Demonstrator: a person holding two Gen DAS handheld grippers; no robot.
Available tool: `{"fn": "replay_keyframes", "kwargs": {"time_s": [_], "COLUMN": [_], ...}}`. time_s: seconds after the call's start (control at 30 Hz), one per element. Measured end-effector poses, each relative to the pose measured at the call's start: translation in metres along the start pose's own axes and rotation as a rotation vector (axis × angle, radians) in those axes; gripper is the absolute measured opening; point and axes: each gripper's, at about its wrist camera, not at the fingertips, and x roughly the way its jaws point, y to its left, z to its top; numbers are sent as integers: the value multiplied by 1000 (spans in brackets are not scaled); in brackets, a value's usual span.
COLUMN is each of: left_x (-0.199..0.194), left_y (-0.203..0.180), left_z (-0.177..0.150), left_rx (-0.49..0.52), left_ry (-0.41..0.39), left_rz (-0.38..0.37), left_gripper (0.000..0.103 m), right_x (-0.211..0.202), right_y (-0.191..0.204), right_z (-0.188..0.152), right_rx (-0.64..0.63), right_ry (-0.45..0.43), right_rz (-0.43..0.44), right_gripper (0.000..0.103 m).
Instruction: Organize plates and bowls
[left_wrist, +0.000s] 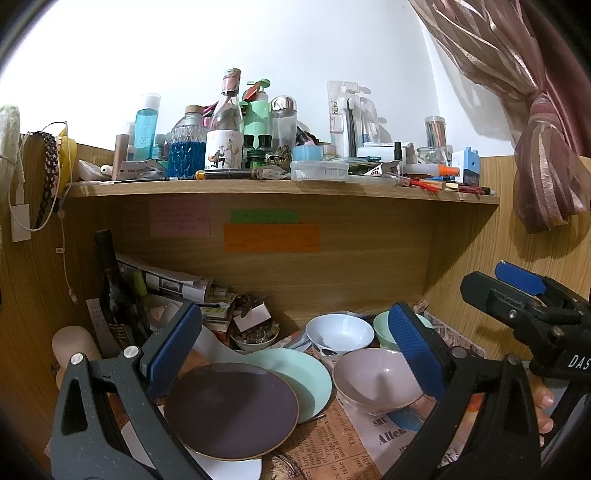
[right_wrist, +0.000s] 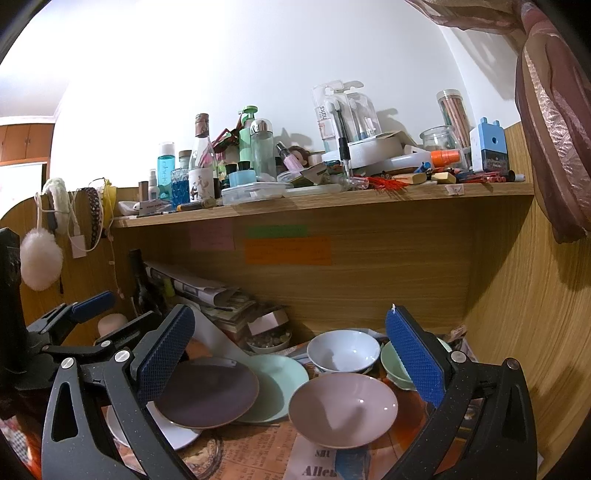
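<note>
A dark purple plate (left_wrist: 231, 410) lies on a mint green plate (left_wrist: 295, 376), with a white plate (left_wrist: 229, 469) under its front edge. To the right are a pink bowl (left_wrist: 376, 380), a white bowl (left_wrist: 340, 332) and a mint bowl (left_wrist: 382, 328). My left gripper (left_wrist: 295, 354) is open and empty above the plates. My right gripper (right_wrist: 291, 362) is open and empty above the purple plate (right_wrist: 207, 391) and the pink bowl (right_wrist: 343, 406). The right gripper also shows in the left wrist view (left_wrist: 517, 291) at the right edge.
A wooden shelf (left_wrist: 280, 188) crowded with bottles and stationery hangs over the desk. A dark wine bottle (left_wrist: 110, 291), stacked papers (left_wrist: 173, 284) and a small dish of trinkets (left_wrist: 255, 336) stand at the back left. Wooden walls close both sides. Newspaper (left_wrist: 332, 446) covers the desk.
</note>
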Motion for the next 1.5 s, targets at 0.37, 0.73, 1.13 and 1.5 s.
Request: {"fn": "replay_keyframes", "kwargs": {"time_s": [0.37,0.73,1.13,1.5], "left_x": [0,0,15,48], "left_y": [-1,-2,21,87], "left_z": [0,0,-15,-54], "left_rx": [-1,-1,-15,-69], "left_ry": [1,3,97,265], "left_rz": [-1,-1,6,94], "left_gripper": [103,103,103,101], "right_x": [1,1,30,84], "right_y": [-1,-1,3,14], "right_z": [-1,-1,-14,-50], "right_rx": [8,9,7,57], "right_ry": [4,6,83,259], "right_rz": [-2,0,20,96], "right_gripper": [103,103,103,100]}}
